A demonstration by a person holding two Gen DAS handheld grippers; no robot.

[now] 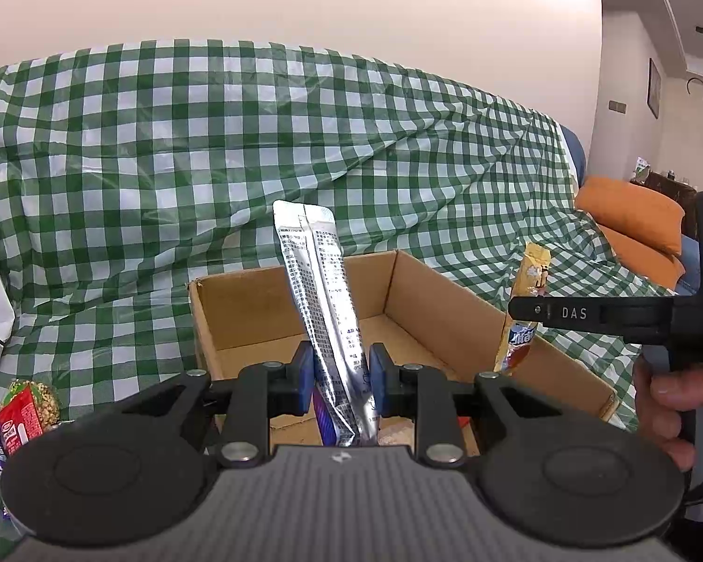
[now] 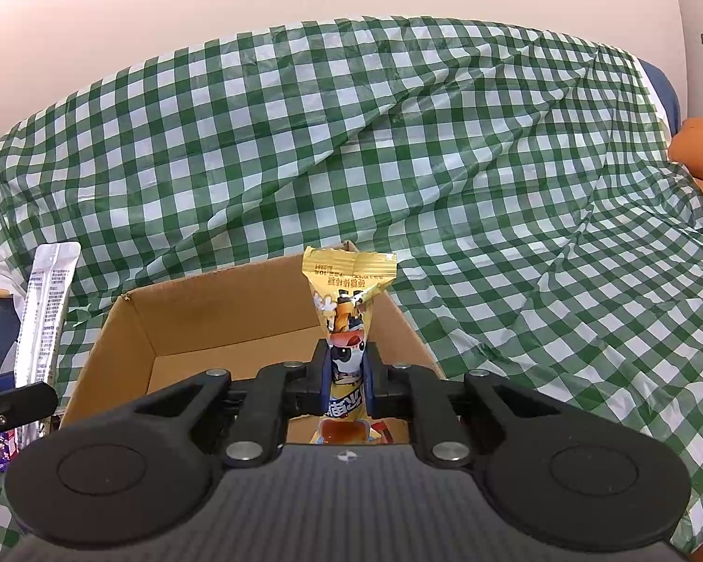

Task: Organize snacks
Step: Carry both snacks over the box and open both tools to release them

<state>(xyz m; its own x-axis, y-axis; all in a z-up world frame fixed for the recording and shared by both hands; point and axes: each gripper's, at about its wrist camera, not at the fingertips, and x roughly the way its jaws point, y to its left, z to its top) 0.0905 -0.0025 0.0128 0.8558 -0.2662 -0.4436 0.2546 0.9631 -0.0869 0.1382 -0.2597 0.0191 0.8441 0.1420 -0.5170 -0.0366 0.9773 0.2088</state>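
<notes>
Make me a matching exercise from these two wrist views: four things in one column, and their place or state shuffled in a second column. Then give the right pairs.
Things:
1. silver snack packet
2. yellow snack packet
3. cardboard box
4. red snack pack

Places or states:
A. open-topped, on the green checked cloth, below both grippers
B. clamped in the right gripper
C. lying on the cloth, left of the box
D. clamped in the left gripper

Pairs: 1-D, 2-B, 3-A, 4-C
</notes>
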